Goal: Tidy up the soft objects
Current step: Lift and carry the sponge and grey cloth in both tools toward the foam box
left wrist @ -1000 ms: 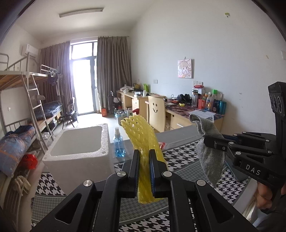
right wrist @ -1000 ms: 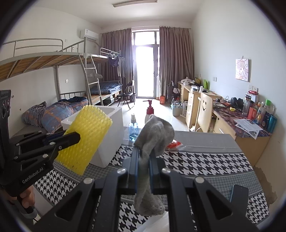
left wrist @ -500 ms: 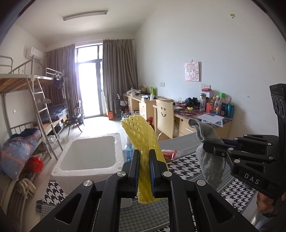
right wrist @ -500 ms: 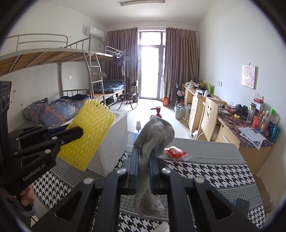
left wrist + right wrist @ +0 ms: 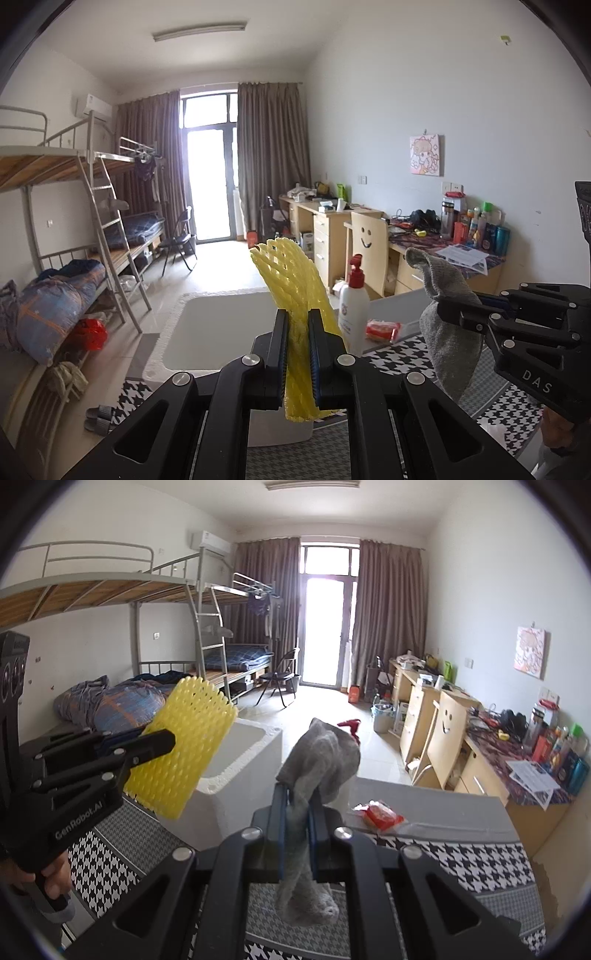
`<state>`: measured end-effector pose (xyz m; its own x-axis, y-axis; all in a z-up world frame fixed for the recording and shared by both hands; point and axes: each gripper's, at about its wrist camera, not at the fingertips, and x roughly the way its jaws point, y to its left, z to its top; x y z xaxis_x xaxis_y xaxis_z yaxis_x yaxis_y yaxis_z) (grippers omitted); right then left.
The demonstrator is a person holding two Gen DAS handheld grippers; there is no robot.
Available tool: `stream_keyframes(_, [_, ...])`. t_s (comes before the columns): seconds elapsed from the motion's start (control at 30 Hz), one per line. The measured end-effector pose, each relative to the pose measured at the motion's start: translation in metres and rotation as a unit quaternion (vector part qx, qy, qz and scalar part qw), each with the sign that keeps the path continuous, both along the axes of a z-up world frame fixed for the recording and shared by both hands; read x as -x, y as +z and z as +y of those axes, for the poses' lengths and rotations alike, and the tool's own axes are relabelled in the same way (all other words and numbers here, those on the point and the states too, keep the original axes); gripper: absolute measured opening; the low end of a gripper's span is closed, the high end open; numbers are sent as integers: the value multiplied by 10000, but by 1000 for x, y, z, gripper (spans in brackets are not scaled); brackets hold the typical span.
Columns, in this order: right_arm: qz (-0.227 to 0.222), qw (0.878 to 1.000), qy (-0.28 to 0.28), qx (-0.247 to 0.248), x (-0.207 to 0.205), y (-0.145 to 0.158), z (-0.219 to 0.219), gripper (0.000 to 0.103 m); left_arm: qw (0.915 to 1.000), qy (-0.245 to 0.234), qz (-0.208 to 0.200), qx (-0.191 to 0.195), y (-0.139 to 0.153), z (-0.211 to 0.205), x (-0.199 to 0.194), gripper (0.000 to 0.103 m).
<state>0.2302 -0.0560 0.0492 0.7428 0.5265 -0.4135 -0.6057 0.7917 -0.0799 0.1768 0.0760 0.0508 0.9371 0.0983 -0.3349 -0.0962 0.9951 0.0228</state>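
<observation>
Yellow foam net (image 5: 295,295) pinched in left gripper (image 5: 297,354); limp grey sock (image 5: 317,760) clamped in right gripper (image 5: 295,834), white foam box (image 5: 221,328) open just beyond

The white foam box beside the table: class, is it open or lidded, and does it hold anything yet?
Open: the white foam box has no lid, and its visible inside looks bare. The yellow foam net hides part of it.

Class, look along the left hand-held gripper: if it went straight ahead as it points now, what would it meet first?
Probably the white foam box, directly beyond the yellow foam net clamped in the left hand-held gripper; depth is uncertain.
</observation>
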Motion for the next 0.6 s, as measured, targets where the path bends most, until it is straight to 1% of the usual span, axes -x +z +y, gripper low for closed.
stream_keyframes(0.4, [55,9996,246,89,-5,3,23,13,9996,289,-47,41,5,27,2,11])
stream_keyframes(0.6, [38,9992,371,126,-9,9,36,13,9990,443,-50,86,7,35,-1,11])
